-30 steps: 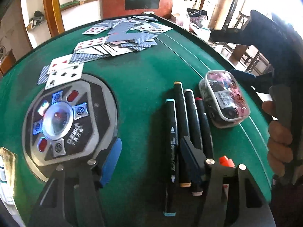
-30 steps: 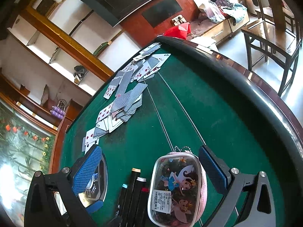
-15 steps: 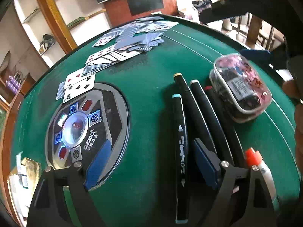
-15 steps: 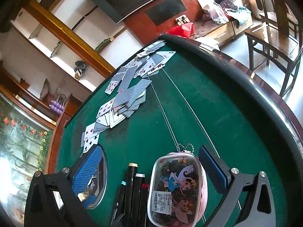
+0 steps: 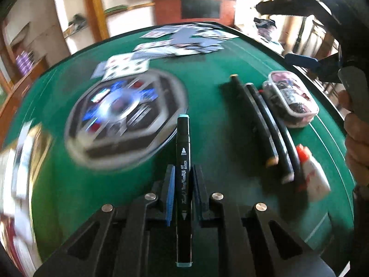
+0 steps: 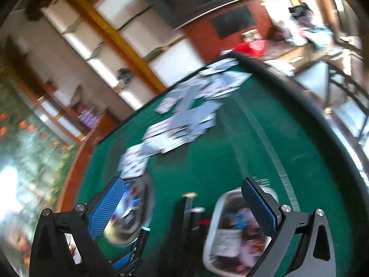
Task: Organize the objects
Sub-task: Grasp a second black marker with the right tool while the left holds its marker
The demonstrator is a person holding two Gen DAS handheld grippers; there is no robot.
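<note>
Green felt covers the round card table (image 5: 207,120), with wooden shelving blurred behind it. At the left sits a round grey-and-black console with blue and red buttons (image 5: 124,120), and scattered playing cards (image 5: 180,41) lie beyond it. In the middle, the left gripper (image 5: 183,194) has its blue-padded jaws pressed narrowly onto a black art marker with pale teal end caps (image 5: 183,161), white lettering running along its barrel; the marker points straight ahead, its tip over the console's rim. Further right, three black markers (image 5: 263,124) lie side by side on the felt, then a clear cartoon-printed pouch (image 5: 291,97) and a small white bottle with an orange cap (image 5: 311,173). The right gripper (image 6: 182,207) hangs wide apart above the pouch, gripping nothing.
</note>
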